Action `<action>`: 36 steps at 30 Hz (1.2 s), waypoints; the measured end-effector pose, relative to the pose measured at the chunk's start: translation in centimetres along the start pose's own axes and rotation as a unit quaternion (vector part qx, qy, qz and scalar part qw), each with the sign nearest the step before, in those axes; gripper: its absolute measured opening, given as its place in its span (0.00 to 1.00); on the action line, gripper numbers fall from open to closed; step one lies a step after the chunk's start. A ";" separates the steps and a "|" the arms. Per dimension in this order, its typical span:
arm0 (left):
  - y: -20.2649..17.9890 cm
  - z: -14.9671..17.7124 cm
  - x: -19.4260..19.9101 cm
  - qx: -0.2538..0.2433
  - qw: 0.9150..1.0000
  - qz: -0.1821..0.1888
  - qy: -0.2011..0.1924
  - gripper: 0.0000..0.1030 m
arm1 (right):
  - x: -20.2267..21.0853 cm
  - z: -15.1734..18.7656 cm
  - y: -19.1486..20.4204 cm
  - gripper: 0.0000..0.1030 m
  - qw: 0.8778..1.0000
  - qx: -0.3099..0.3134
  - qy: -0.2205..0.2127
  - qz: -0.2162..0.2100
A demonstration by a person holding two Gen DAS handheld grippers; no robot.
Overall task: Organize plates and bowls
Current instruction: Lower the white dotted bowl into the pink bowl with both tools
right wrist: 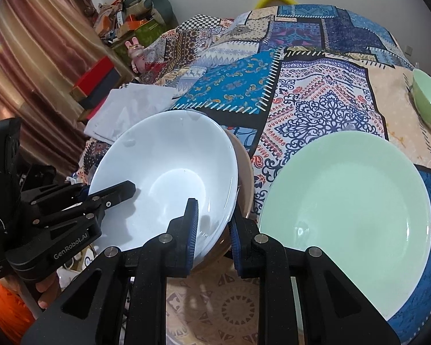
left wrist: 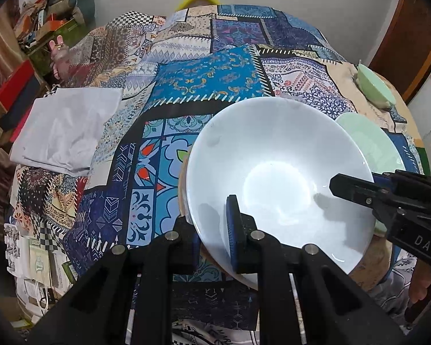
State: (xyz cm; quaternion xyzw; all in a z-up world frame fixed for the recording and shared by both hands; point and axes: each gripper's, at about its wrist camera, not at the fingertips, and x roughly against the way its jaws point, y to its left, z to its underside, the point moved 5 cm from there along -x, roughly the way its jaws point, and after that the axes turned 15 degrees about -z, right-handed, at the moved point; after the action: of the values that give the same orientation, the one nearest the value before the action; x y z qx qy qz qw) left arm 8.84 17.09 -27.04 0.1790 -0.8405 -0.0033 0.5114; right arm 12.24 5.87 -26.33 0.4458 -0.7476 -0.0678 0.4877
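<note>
Two tools work the same white bowl (left wrist: 275, 172) at once. The left tool (left wrist: 212, 235) has its pads narrowed over the bowl's near rim, one finger inside the bowl and the other outside against the wall, so it appears to be gripping the rim. The right tool (right wrist: 212, 230) straddles the opposite edge of the white bowl in the same way, with its inner blue pad (right wrist: 193, 224) inside the bowl and the outer one beyond the rim; whether it has fully clamped I cannot tell, since a slim gap may remain on the outer side.

Under the white bowl sits a tan bowl (right wrist: 245, 172), its brown wall showing just past the white rim, so the two look nested or close to it. Immediately to the right of the right tool lies a pale green plate (right wrist: 347, 212), flat on the patterned cloth (right wrist: 316, 92) that covers the surface. Farther ahead and to the right, well apart from both tools, a green bowl (right wrist: 429, 100) rests near the cloth's edge.

By its look the white bowl is glazed ceramic or glass (glossy, with a bright highlight in its well): stiff, fairly heavy and slick. It would probably chip if knocked against the tan bowl. A thin rim pinch gives little purchase on so smooth a wall, so opposite-edge holds seem the sensible choice, kept level. The green plate offers only a low rim to catch.
</note>
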 end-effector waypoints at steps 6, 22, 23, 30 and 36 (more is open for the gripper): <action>-0.1 0.0 -0.5 0.002 1.000 0.003 0.002 0.15 | -0.1 0.0 0.2 0.18 1.000 0.015 0.003 0.016; -0.6 -0.4 -1.2 -0.005 1.000 -0.002 0.003 0.15 | 1.0 -0.1 0.4 0.21 0.998 0.044 0.005 0.035; -0.7 -0.4 -1.1 -0.009 1.000 -0.005 0.003 0.15 | 1.1 0.0 0.4 0.21 0.999 0.043 0.004 0.033; -0.9 -0.7 -0.9 -0.012 1.000 -0.007 0.021 0.20 | 2.3 0.0 -0.4 0.24 0.998 0.035 -0.003 0.046; -0.8 -1.5 0.2 -0.007 1.000 -0.016 0.015 0.45 | 4.7 -0.1 -1.7 0.27 0.997 0.035 -0.020 0.073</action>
State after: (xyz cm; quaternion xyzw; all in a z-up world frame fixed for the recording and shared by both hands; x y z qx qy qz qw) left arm 10.29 16.56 -26.33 0.1888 -0.8297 -0.0143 0.5251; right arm 12.74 1.42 -24.09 0.4053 -0.7895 -0.0149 0.4606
